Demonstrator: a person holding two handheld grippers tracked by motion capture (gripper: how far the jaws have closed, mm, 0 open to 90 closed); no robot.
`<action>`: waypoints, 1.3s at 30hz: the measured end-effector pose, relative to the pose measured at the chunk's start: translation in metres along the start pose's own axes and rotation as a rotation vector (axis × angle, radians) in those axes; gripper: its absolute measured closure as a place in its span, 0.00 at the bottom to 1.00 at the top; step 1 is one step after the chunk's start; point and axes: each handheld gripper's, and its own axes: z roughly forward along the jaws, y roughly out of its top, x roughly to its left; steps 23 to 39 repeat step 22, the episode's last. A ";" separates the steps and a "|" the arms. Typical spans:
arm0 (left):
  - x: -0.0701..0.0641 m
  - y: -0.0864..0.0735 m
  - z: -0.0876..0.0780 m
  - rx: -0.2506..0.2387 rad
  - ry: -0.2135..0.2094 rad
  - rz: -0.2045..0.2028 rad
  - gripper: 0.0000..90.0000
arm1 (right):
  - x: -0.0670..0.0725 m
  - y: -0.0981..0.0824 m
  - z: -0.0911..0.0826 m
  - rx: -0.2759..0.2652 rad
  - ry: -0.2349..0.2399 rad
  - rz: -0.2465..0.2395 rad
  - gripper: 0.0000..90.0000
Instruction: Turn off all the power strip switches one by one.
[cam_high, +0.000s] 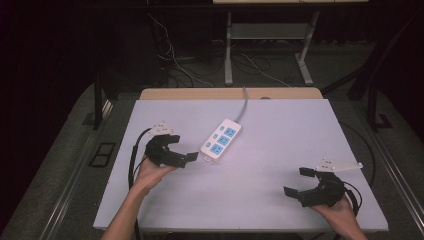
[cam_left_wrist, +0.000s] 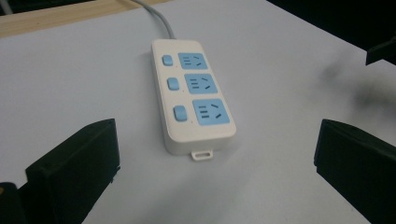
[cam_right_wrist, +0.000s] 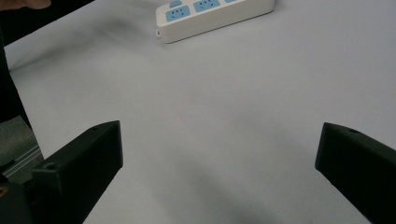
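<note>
Power strip: white plastic power strip (cam_high: 220, 138) with three blue sockets, we see it mid-table, lying flat, untouched.
Left gripper (cam_high: 183, 148): jaws spread wide, just beside the strip's near end, nothing held.
Right gripper (cam_high: 299, 182): released, well apart, over the white table (cam_high: 280, 130).

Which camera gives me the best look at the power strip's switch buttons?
The left gripper view: the power strip sits close and whole, all three blue buttons beside their sockets. The high view shows the strip small, buttons hard to make out. The right gripper view crops it at the top edge.
</note>
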 end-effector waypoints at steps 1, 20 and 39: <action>-0.002 -0.004 -0.003 -0.006 0.001 -0.002 0.00 | 0.000 0.000 0.000 -0.001 0.001 0.002 0.01; -0.026 -0.058 -0.014 -0.066 -0.013 -0.046 0.00 | 0.003 -0.003 0.001 -0.002 0.004 0.013 0.01; -0.026 -0.061 -0.013 -0.051 -0.021 -0.050 0.00 | 0.003 -0.003 0.001 -0.001 0.002 0.013 0.01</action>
